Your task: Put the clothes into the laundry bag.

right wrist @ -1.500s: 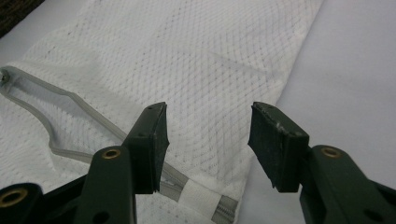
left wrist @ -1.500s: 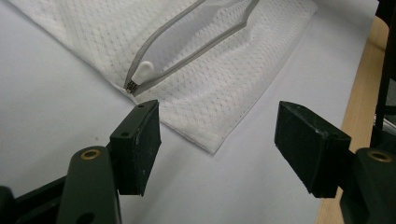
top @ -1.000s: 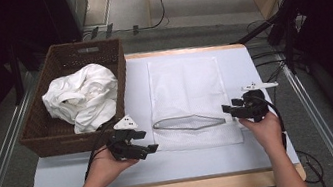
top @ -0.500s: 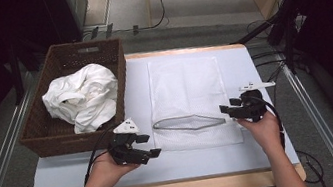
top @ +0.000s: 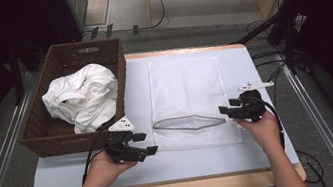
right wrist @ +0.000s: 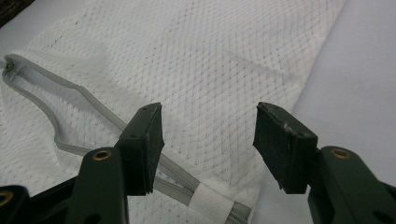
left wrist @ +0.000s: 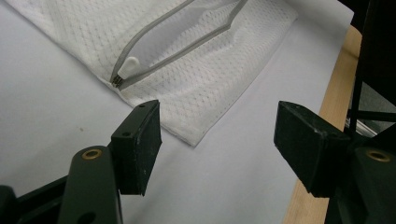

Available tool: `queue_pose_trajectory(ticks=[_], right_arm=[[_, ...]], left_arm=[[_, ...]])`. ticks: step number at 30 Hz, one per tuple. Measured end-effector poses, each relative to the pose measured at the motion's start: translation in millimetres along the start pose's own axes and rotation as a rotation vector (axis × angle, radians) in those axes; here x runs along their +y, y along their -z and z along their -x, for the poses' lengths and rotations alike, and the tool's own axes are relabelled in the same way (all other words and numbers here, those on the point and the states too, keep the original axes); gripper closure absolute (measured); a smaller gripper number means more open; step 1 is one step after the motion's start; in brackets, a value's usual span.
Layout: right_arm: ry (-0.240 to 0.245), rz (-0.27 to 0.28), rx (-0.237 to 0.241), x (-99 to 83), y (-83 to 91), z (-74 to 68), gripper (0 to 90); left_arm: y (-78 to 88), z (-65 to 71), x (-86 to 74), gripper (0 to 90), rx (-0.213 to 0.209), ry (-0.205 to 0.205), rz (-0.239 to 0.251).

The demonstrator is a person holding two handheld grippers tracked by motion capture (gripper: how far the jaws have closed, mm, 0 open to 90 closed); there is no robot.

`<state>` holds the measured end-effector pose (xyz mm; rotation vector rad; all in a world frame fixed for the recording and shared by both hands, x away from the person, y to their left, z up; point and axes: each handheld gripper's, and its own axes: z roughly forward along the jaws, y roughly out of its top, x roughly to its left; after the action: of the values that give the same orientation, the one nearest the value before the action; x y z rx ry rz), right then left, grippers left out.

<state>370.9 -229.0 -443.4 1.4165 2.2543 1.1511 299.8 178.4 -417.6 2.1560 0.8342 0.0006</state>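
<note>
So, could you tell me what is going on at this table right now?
A person works on a white mesh laundry bag lying flat on the table, its grey zipper pulled open. The right gripper sits at the zipper's right end; its jaws have just been opening and hold nothing. The left gripper hovers open near the bag's left corner. White clothes wait in the wicker basket.

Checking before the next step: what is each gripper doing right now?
Left gripper: open, holding nothing.
Right gripper: jaws have just been opening, nothing gripped, above the mesh bag.
</note>
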Motion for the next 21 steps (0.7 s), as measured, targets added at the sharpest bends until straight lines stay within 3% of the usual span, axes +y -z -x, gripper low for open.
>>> queue_pose_trajectory(ticks=[9, 14, 18, 21], right_arm=[[0.007, -0.004, 0.0, 0.3, -0.7, -0.3, 43.6], [0.007, -0.003, 0.001, 0.4, -0.6, -0.2, 43.6], [0.008, -0.002, 0.0, 0.7, 0.5, -0.6, 43.6], [0.006, 0.004, -0.002, 0.5, 1.6, -0.6, 43.5]], left_arm=[[1.4, 0.6, 0.7, 32.6, -0.008, -0.002, -0.014], [1.7, 2.9, 2.0, 32.6, -0.004, -0.026, -0.052], [11.3, 6.0, 6.8, 32.6, -0.026, -0.026, -0.056], [20.9, 5.9, 14.8, 29.4, -0.065, -0.002, -0.048]])
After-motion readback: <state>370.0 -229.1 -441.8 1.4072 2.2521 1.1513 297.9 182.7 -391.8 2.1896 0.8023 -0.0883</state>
